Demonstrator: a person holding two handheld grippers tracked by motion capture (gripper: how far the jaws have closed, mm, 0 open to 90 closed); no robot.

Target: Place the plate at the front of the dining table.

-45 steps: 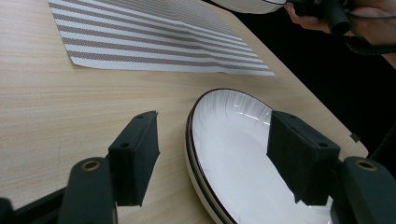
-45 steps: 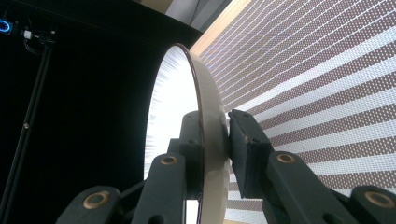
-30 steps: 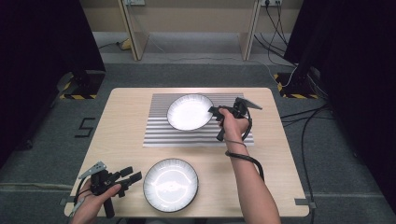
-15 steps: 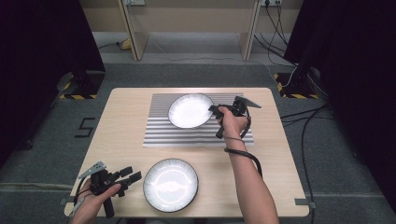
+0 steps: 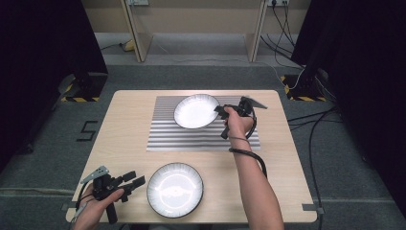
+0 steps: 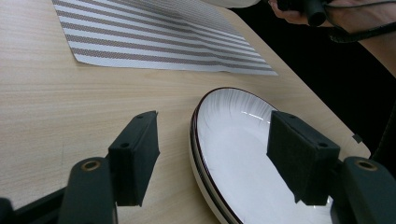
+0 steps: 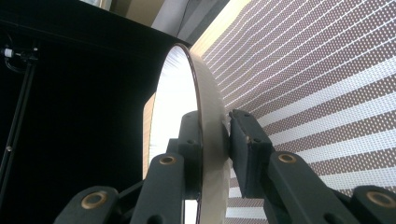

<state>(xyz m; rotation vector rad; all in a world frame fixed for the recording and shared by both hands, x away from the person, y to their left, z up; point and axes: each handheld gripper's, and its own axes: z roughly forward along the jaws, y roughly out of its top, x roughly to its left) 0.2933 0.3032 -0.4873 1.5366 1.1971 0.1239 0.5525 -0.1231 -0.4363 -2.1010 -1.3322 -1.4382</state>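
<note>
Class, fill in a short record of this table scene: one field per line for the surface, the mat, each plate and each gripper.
Surface: light wooden table
Mat: striped placemat, lying flat at the far middle
Far plate: white, dark-rimmed, over the placemat, right edge gripped
Near plate: white, dark-rimmed, resting on bare wood at the near edge
Right gripper: shut on the far plate's rim
Left gripper: open, jaws either side of the near plate's left rim, not touching

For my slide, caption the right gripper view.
Right gripper clamps the rim of a round white dark-edged plate above the striped placemat.
</note>
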